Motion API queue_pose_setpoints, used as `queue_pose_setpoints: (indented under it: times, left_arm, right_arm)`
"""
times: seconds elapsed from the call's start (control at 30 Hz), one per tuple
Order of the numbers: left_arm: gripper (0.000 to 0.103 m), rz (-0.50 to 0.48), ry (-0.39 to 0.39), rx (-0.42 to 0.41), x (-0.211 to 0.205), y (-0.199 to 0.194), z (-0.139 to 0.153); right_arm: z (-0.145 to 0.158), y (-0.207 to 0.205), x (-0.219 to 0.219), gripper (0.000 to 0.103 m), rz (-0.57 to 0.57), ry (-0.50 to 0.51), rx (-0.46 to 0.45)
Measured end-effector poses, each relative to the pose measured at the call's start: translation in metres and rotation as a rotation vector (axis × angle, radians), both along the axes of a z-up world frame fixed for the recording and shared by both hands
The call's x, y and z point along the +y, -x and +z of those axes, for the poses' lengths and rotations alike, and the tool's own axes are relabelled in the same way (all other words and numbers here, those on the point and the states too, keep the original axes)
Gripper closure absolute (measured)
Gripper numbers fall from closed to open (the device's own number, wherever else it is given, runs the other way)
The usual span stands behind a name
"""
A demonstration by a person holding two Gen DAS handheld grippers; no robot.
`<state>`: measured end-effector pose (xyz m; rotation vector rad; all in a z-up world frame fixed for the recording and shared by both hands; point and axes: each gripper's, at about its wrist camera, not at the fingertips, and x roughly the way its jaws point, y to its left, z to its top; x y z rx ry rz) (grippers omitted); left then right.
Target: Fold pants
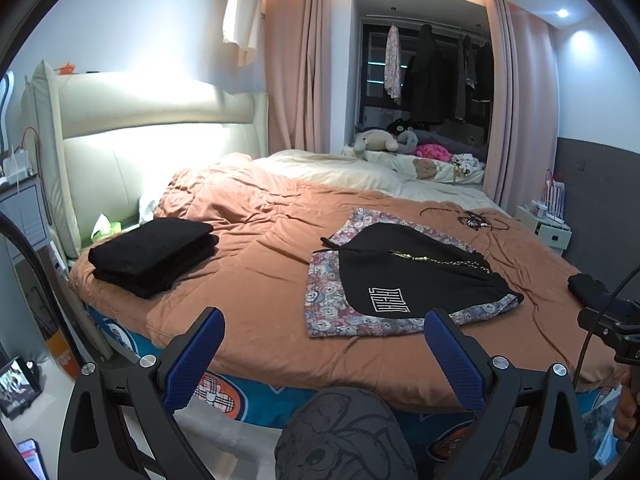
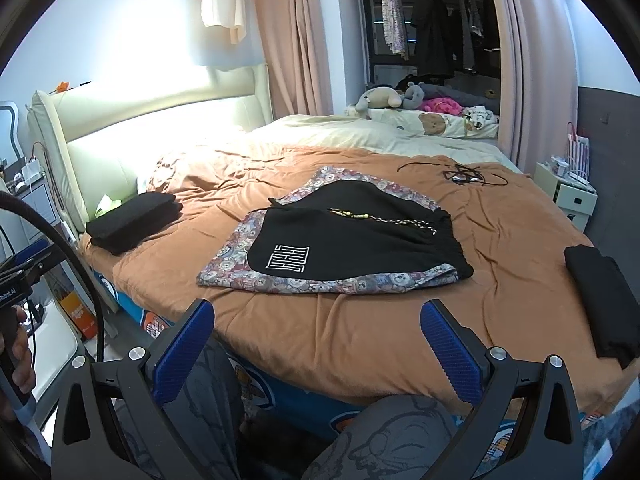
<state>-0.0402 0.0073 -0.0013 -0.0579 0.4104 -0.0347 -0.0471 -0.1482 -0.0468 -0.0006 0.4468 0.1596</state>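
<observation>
Black shorts (image 1: 416,276) (image 2: 352,240) with a white logo and a beaded drawstring lie flat on a bear-print garment (image 1: 332,312) (image 2: 236,252) spread over the orange bedcover. My left gripper (image 1: 324,336) hangs open above the bed's near edge, short of both garments, with nothing between its blue fingers. My right gripper (image 2: 316,328) is open too, over the near edge, in front of the shorts. Each gripper shows at the other view's side edge, held by a hand.
A folded black stack (image 1: 154,254) (image 2: 134,220) rests at the bed's left near the headboard. Another folded black piece (image 2: 604,300) (image 1: 586,286) lies at the right edge. Tangled cords (image 1: 472,218) (image 2: 460,174) sit further back. A person's patterned knees (image 1: 344,436) (image 2: 404,436) are below the grippers.
</observation>
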Motion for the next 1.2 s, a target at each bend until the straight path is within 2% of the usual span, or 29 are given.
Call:
queue_pose_setpoints:
  times: [1.2]
  left_arm:
    - [0.002,-0.013,0.012,-0.009,-0.0002,0.0065,0.0034]
  right_arm:
    - [0.0009,0.0082,-0.0065,0.000,-0.029,-0.013,-0.014]
